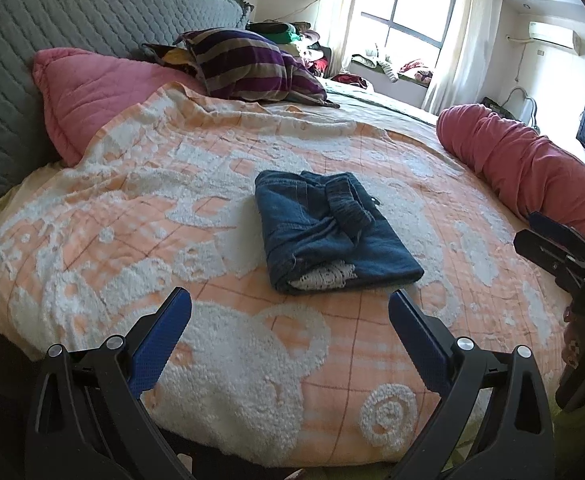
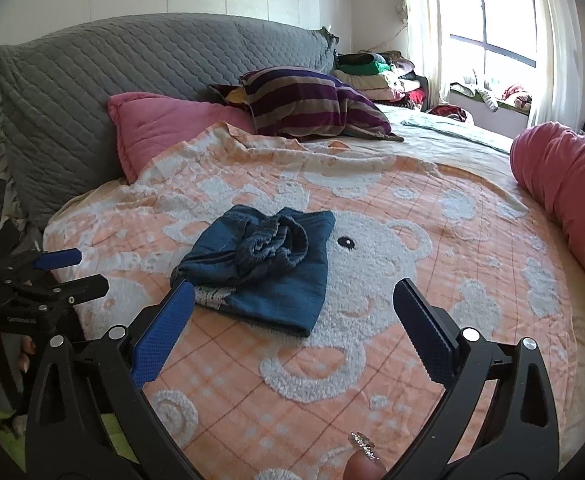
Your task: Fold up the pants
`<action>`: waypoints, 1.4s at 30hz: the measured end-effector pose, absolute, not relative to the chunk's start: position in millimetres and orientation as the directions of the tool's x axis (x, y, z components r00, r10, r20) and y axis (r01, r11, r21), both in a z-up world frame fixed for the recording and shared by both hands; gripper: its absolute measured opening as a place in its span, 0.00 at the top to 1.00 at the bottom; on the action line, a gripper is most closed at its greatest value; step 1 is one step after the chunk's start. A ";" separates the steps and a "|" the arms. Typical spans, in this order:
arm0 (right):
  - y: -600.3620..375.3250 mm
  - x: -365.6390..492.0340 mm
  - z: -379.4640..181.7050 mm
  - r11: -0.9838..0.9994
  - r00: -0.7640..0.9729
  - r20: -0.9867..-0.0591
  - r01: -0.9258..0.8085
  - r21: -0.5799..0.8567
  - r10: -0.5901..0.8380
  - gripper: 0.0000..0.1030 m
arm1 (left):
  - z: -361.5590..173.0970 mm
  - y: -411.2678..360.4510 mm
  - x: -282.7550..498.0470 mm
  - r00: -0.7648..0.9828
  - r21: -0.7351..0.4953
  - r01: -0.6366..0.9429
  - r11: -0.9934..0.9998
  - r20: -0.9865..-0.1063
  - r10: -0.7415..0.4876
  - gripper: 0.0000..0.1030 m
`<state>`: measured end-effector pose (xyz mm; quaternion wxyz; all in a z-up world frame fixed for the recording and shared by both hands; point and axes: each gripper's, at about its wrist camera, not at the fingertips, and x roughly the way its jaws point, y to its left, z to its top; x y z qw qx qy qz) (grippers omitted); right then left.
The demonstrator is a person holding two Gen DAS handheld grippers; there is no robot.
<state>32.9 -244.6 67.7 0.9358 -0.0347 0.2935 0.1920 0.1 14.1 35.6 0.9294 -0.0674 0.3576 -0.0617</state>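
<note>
Blue denim pants (image 1: 332, 232) lie folded into a small bundle on the orange and white blanket (image 1: 172, 200), with the gathered waistband on top and a bit of white lace showing at the near edge. My left gripper (image 1: 290, 304) hovers open just in front of the bundle, nothing between its blue pads. In the right wrist view the same pants (image 2: 260, 268) sit ahead and slightly left, and my right gripper (image 2: 294, 294) is open and apart from them. The right gripper (image 1: 548, 236) also shows at the right edge of the left wrist view, the left gripper (image 2: 72, 268) at the left edge of the right one.
A pink pillow (image 1: 92, 92), a striped purple pillow (image 1: 248, 66) and a grey quilted headboard (image 1: 72, 20) lie behind the blanket. A rolled red quilt (image 1: 532, 164) borders the right side. Piled clothes (image 2: 380, 76) and a window (image 2: 488, 28) are beyond. A fingertip (image 2: 362, 464) shows at the bottom.
</note>
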 end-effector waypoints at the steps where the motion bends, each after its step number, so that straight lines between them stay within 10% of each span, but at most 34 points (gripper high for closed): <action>1: -245.4 31.3 65.7 0.925 0.752 -0.567 -0.377 0.048 0.336 0.09 | 33.6 13.8 -1.6 0.732 -0.175 0.069 0.982 -0.660 -0.169 0.04; 42: -242.8 31.5 19.7 0.943 0.687 -0.668 -0.326 0.068 0.286 0.09 | 0.1 8.8 -1.6 0.649 -0.148 0.011 0.989 -0.752 -0.119 0.04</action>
